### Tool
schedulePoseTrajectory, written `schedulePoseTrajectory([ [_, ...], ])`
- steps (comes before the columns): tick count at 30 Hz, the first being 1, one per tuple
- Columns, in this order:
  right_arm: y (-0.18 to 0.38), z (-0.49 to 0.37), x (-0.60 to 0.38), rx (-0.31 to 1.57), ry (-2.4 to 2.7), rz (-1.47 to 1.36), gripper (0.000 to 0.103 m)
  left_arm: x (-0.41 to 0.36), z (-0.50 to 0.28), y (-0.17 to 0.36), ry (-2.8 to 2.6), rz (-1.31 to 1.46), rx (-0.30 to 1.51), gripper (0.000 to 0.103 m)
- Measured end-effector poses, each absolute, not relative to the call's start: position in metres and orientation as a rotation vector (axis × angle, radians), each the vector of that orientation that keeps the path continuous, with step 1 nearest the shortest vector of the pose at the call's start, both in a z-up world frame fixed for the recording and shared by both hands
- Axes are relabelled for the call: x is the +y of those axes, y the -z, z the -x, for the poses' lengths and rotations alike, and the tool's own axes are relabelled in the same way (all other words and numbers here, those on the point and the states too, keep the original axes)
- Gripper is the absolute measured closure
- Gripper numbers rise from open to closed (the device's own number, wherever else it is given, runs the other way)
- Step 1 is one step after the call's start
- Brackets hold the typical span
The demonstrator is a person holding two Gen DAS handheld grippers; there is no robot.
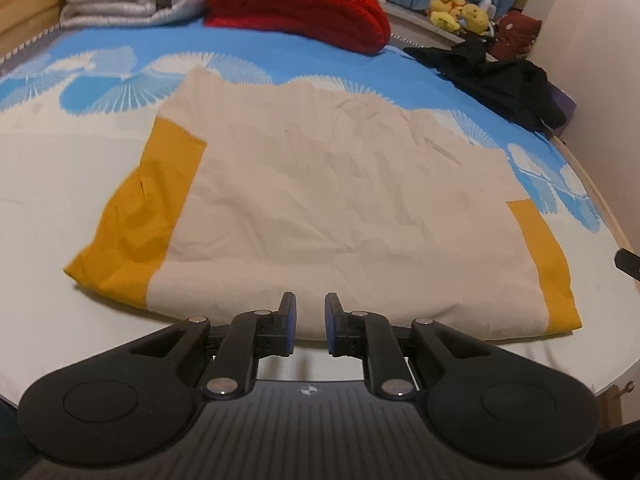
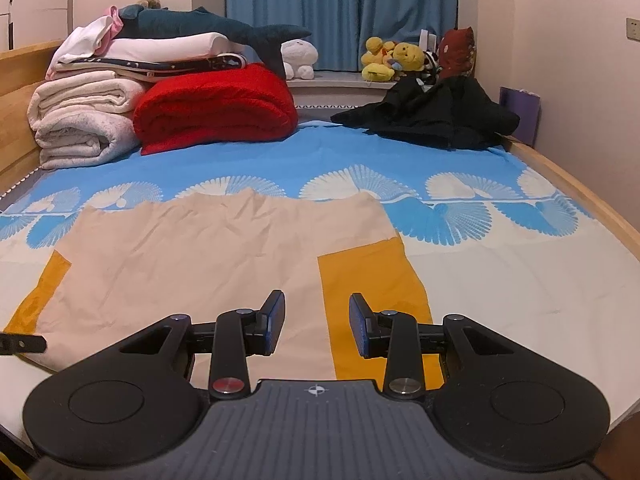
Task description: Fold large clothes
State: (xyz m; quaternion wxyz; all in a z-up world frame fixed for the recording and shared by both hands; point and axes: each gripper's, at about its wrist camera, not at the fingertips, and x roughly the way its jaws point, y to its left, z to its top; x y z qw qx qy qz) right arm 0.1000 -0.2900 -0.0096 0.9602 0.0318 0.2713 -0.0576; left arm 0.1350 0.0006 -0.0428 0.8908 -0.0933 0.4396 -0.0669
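Left gripper (image 1: 310,330): jaws stand a narrow gap apart with nothing between them; the blue pads (image 1: 291,330) face each other just over the near hem of the garment, and whether the tips touch the cloth is hard to tell.
Right gripper (image 2: 316,326): jaws spread wider, also empty, hovering over the garment where cream cloth meets its right yellow band.
Garment (image 1: 332,184): a large cream piece with yellow bands (image 1: 140,216) at both sides, lying flat and lightly wrinkled on the bed, its near hem by the bed's front edge, its far edge reaching the blue pattern.
Bed sheet (image 2: 520,280): white near the front, blue with white fan shapes farther back.
Red blanket (image 2: 216,108): folded, at the back left of the bed, well apart from the garment.
White blankets (image 2: 80,120): stacked just left of the red one, with a plush shark (image 2: 208,26) on top.
Black clothes (image 2: 436,116): a loose heap at the back right.
Yellow plush toys (image 2: 394,58): on the sill below blue curtains (image 2: 340,12).
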Motion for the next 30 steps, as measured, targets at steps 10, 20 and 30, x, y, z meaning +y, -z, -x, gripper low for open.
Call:
schedulePoseTrajectory([
  [10,0.006,-0.101,-0.293,0.55,0.085,-0.076,0.066,0.065,-0.152,0.093,-0.031,0.617,1.028,0.054],
  [20,0.013,-0.112,-0.288,0.573,0.053,-0.059,0.066,0.116,-0.143,0.124,-0.163,0.909,0.938,0.04],
  [30,0.015,-0.122,-0.261,0.575,-0.002,-0.053,0.066,0.129,-0.161,0.143,-0.172,1.008,0.731,0.038],
])
